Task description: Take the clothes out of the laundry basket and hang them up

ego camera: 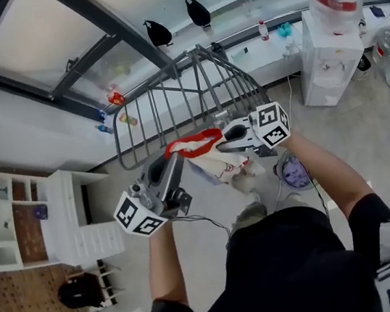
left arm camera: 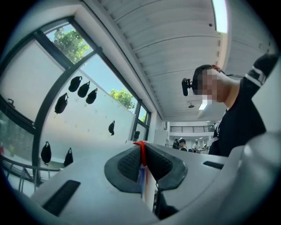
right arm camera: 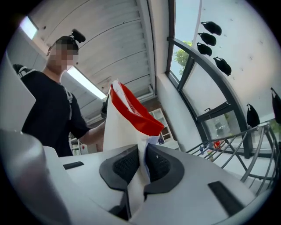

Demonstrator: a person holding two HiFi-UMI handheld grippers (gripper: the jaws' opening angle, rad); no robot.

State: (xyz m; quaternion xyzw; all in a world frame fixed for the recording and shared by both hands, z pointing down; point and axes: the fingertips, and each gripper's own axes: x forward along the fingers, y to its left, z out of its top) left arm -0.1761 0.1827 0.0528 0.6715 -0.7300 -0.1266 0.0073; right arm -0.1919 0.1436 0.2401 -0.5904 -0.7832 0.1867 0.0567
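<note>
Head view: the garment [ego camera: 214, 162] is held up between both grippers, just before the rack [ego camera: 171, 100]. Its red trim is pinched by the left gripper [ego camera: 175, 160], its white cloth by the right gripper [ego camera: 227, 139]. Both pinches should be held firm while it is spread over a bar.

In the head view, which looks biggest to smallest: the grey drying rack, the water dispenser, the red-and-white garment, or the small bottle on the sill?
1. grey drying rack
2. water dispenser
3. red-and-white garment, though it is held nearer the camera, which flatters it
4. small bottle
</note>
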